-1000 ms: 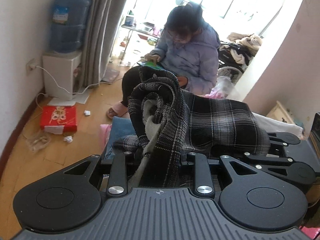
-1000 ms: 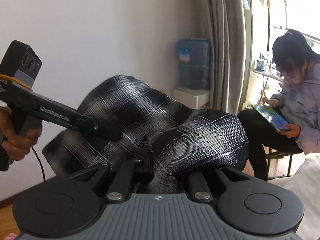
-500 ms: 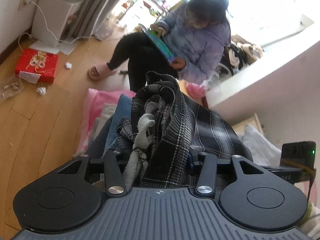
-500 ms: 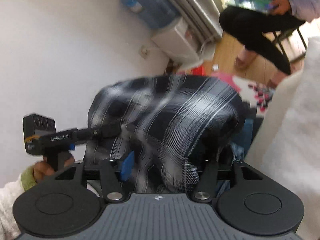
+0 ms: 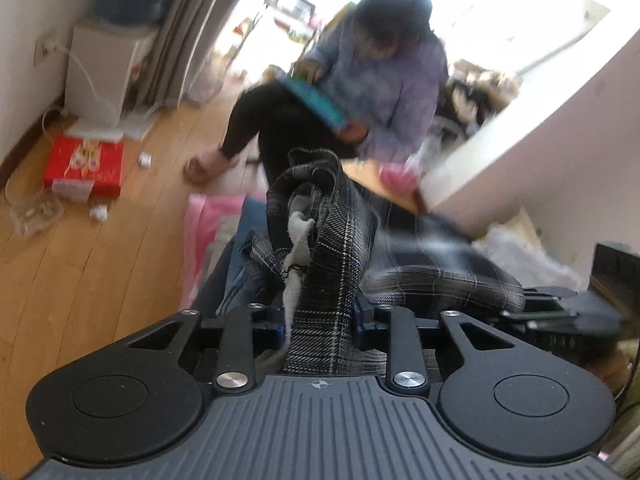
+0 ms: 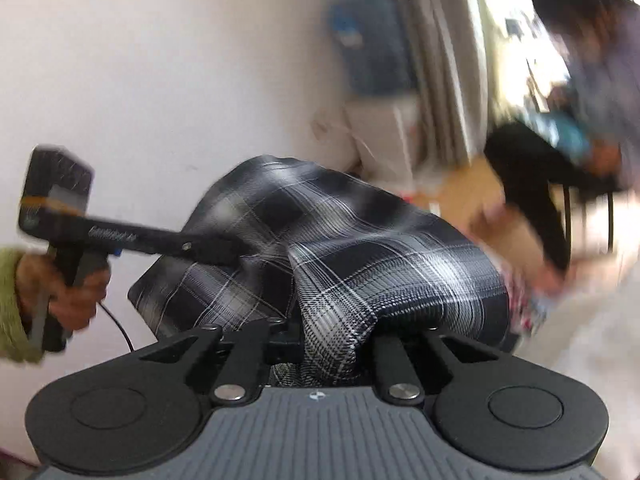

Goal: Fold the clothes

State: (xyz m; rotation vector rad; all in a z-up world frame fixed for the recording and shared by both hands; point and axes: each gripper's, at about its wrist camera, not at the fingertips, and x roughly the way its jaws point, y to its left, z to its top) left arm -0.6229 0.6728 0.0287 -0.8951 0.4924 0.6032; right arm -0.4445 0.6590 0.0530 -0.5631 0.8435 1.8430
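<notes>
Plaid shirt point(image 5: 320, 280) fills the space nearest both cameras: a bunched edge of it runs straight down between the fingers of the left claw point(image 5: 319, 322), whose jaws have just been closing and now clamp on a thick roll of cloth with a strip of pale lining showing. In the right wrist view a folded corner of the shirt point(image 6: 336, 320) is pinched the same way in the right claw point(image 6: 332, 344), its jaws also just closed onto the fabric. I judge the two grips sit on opposite edges so the cloth hangs stretched between them in the air, clear of anything below, ready to be laid over or halved; both views are blurred, so the garment's full outline cannot be made out.

Just beyond, the left claw point(image 6: 216, 250) shows from the side in the right view, gripped by a hand point(image 6: 68, 288) in a green sleeve, its tip buried in the plaid. Under the shirt in the left view lie a pink cloth point(image 5: 208, 216) and something blue beside it, likely other clothes waiting.

Farther off, a wooden floor point(image 5: 100, 280) carries a red box point(image 5: 86, 166) and scraps of paper. A seated person point(image 5: 380, 92) in a pale jacket holds a tablet near the bright window, with a water dispenser point(image 5: 108, 68) against the wall
</notes>
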